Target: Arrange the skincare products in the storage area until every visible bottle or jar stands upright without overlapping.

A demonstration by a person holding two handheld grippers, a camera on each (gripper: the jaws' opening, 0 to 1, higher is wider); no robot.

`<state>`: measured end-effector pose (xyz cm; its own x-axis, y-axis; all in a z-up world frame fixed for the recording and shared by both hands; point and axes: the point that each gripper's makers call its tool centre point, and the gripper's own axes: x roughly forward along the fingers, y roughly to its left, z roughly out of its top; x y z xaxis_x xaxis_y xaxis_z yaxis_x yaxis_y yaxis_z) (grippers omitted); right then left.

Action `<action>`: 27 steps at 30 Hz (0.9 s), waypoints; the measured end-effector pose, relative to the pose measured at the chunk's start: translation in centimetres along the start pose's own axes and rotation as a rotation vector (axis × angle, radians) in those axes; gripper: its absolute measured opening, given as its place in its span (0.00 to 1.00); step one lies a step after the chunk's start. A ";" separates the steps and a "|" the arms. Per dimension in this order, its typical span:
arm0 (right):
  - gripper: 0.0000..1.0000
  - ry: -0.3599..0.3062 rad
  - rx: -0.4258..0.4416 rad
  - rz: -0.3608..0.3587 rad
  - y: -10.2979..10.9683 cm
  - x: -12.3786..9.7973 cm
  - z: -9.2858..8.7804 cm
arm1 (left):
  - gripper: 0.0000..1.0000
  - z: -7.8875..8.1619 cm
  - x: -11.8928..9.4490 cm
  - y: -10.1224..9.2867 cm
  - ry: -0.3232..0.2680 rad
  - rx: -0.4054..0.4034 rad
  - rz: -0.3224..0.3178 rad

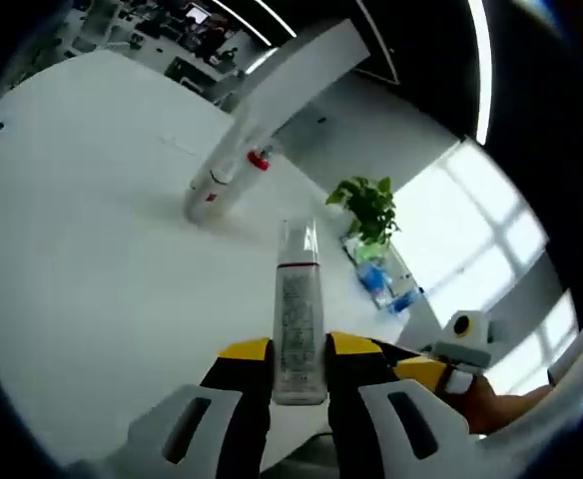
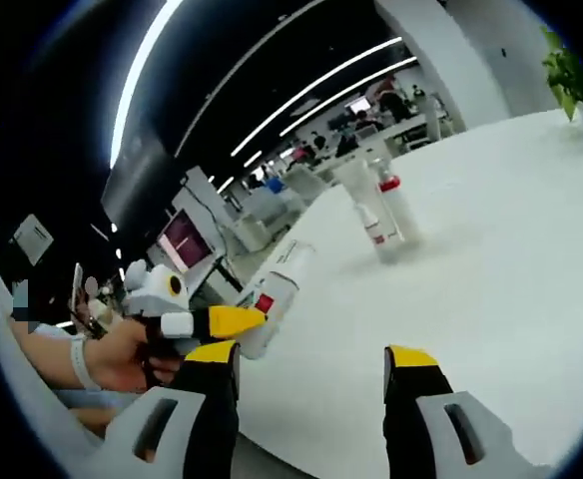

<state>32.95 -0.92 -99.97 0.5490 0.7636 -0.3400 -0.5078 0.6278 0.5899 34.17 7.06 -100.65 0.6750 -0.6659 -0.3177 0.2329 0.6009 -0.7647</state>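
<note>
My left claw [image 1: 298, 361] is clamped on a tall clear skincare bottle [image 1: 297, 317], held out over the white table [image 1: 92, 249], while my right claw [image 2: 311, 371] hangs spread apart, gripping nothing.

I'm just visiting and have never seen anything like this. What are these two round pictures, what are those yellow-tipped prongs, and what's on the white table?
There is no robot here: a person holds a two-jaw gripper in each hand, and a fisheye camera rides on each.

In the left gripper view, the left gripper is closed on a tall slim bottle. Beyond it on the white table stand two clear bottles and a potted plant.

In the right gripper view, the right gripper is open and holds nothing. The left gripper and the hand holding it come in from the left, with the bottle.
</note>
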 end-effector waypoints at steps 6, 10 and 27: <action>0.52 0.031 0.045 0.086 2.4 1.4 0.1 | 0.19 0.8 -2.0 -0.9 -0.085 -0.073 -0.040; 0.50 0.035 0.058 0.132 4.0 2.3 0.6 | 0.19 1.0 -2.9 -1.1 -0.122 -0.107 -0.053; 0.43 0.071 0.103 0.263 8.5 3.4 1.4 | 0.19 0.5 -4.0 -2.5 -0.175 -0.165 -0.111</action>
<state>31.42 6.79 -95.06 0.3572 0.9092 -0.2138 -0.5549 0.3907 0.7345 31.22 8.41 -97.23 0.7658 -0.6286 -0.1356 0.2048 0.4383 -0.8752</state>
